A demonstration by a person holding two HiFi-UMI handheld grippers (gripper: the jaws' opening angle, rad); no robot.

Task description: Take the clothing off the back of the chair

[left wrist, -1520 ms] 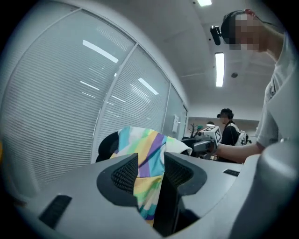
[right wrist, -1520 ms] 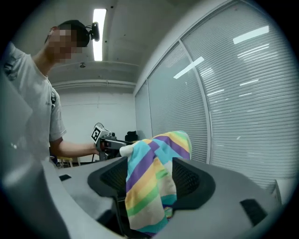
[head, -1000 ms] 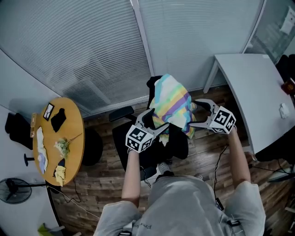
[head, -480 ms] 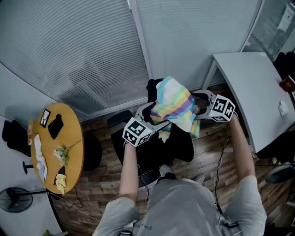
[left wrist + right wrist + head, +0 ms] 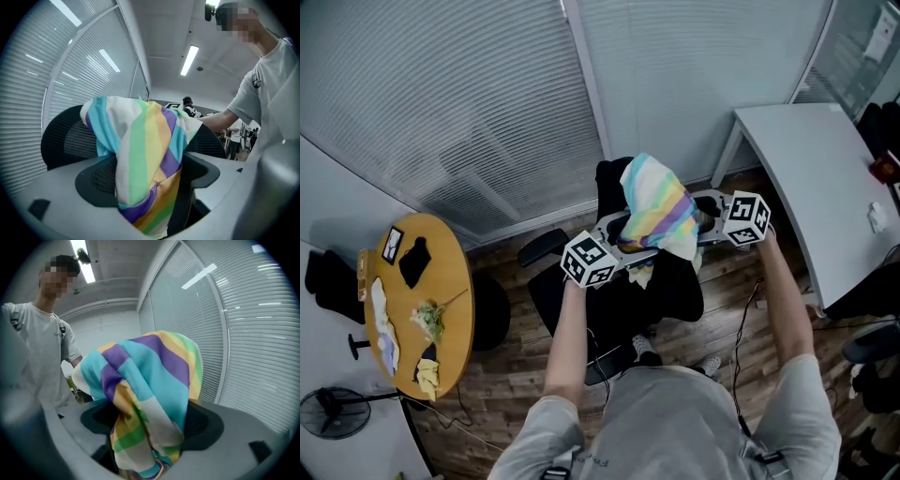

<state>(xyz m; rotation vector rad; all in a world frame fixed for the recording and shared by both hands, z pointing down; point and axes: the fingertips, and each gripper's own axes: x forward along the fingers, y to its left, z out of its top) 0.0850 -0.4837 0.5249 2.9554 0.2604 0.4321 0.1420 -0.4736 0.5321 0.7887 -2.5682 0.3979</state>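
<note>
A pastel striped garment hangs over the back of a black office chair. My left gripper reaches in from the left and my right gripper from the right, each beside the hanging cloth. In the left gripper view the garment hangs between the wide jaws of the left gripper, in front of the mesh chair back. The right gripper view shows the same cloth between the spread jaws of the right gripper. Both are open; the pads do not press the cloth.
A round wooden table with small items stands at the left, a black stool beside it. A white desk stands at the right. A glass wall with blinds runs behind the chair. A fan stands at lower left.
Both grippers have moved inward, so the cloth now hangs between each pair of jaws. The garment still hangs on the chair back.
</note>
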